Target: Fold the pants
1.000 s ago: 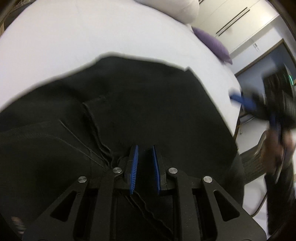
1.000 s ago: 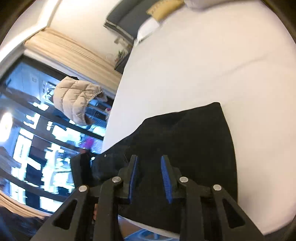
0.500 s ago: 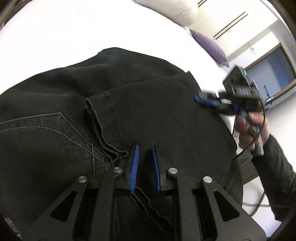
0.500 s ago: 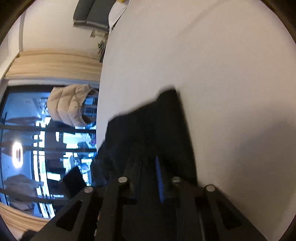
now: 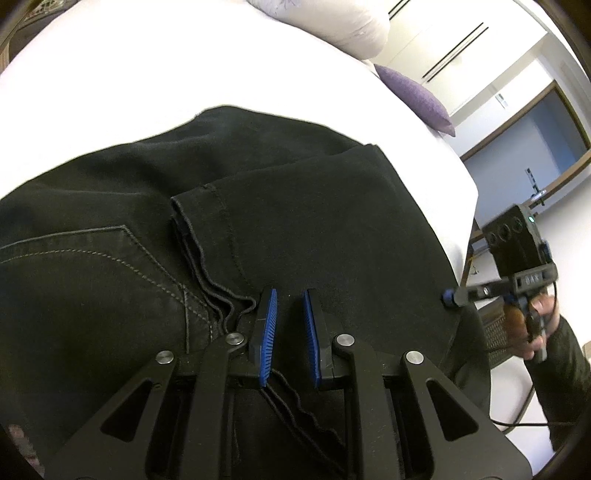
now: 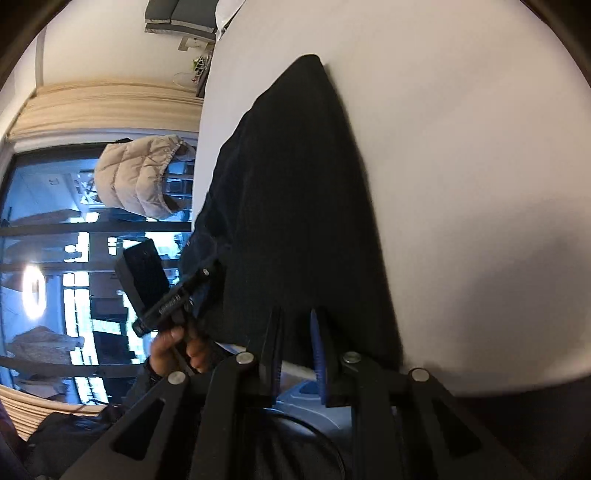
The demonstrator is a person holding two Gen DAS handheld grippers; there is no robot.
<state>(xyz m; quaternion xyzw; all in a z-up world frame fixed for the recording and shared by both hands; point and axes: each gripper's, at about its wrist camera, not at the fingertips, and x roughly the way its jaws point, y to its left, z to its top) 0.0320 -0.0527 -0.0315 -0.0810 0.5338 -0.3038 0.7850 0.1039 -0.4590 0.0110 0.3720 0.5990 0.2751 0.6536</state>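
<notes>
White bed [image 5: 110,92] under black pants [image 5: 295,221]; left gripper [image 5: 288,325] pinching hem, right gripper [image 6: 295,343] opening.

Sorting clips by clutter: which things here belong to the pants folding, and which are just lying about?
Part of the job:
- black pants
- left gripper
- right gripper
- white bed they lie on

Just lying about:
- purple cushion
- white pillow
- beige puffer jacket

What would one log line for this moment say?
task: fold pants | left gripper: shut on pants | right gripper: fingers opening, pants edge between | pants: on bed
</notes>
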